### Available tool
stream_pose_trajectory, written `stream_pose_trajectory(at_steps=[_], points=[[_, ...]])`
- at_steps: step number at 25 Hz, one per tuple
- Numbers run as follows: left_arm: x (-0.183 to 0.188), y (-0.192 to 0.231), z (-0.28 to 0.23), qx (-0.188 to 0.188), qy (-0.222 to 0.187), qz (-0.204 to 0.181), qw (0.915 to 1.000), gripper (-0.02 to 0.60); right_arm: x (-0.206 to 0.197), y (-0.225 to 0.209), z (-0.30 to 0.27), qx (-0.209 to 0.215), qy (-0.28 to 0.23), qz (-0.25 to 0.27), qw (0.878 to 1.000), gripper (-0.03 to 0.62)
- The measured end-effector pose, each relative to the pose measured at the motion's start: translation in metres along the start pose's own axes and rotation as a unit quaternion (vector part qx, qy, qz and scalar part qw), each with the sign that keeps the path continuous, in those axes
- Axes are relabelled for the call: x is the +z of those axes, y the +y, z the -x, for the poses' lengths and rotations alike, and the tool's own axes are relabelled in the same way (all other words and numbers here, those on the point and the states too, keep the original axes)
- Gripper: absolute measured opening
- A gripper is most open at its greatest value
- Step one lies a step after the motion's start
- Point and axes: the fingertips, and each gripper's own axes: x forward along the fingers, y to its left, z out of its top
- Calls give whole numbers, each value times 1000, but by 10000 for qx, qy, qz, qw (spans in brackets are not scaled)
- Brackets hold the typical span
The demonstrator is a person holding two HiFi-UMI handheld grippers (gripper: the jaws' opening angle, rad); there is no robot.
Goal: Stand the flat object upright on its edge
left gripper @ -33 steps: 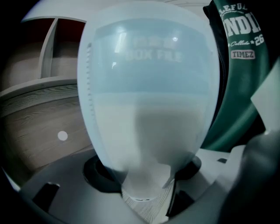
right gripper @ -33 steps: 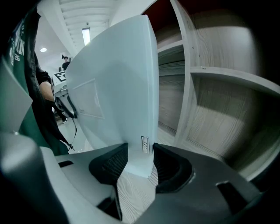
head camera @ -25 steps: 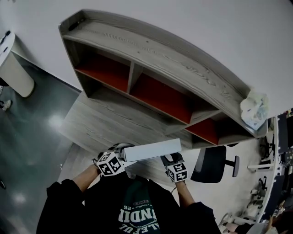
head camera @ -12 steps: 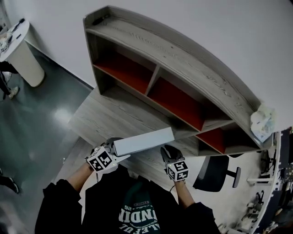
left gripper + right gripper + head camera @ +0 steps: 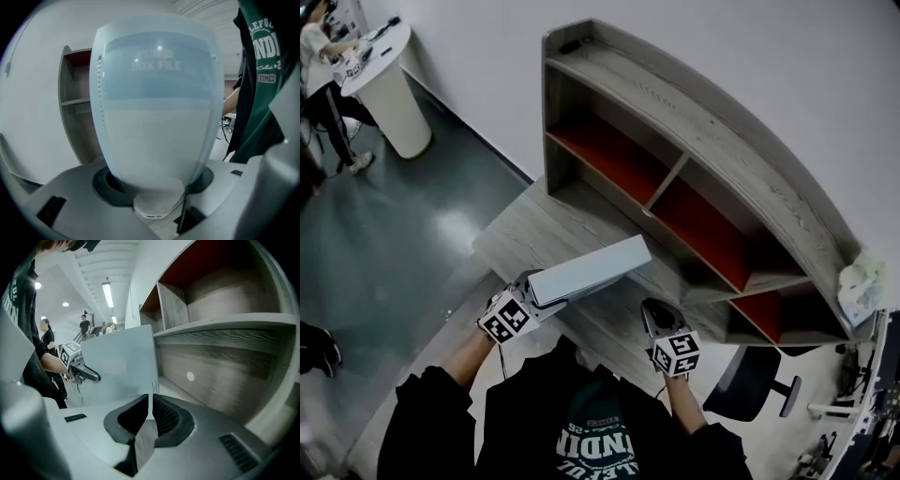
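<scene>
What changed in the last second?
The right hand-held gripper let go of the white plastic box file and drew back. Its jaws have just been closing, with nothing between them. Unchanged: the left hand-held gripper still clamps the file's near end, above the grey wooden desk.

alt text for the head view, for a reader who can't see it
A person holds a long white box file over a grey wooden desk, the left tool gripping its near end. The right tool is apart from it; its jaws have just been closing on nothing. A shelf unit with red panels inside stands behind.
</scene>
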Motion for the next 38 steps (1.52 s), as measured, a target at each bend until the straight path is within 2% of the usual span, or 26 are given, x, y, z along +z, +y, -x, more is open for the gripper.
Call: stream_pose_trajectory(at_steps=[10, 18, 30, 38], points=[[-16, 71, 29, 904, -16, 399, 9951, 268, 29, 27, -18, 431, -129, 140, 9989, 51], [-28, 140, 37, 1563, 12, 605, 9859, 268, 37, 27, -19, 472, -105, 143, 9987, 51], [-44, 191, 46, 1882, 76, 994, 9771, 270, 38, 21, -24, 379, 1, 66, 9993, 51], [-46, 210, 38, 1982, 95, 1073, 9742, 270, 37, 13, -19, 272, 56, 27, 9996, 51]])
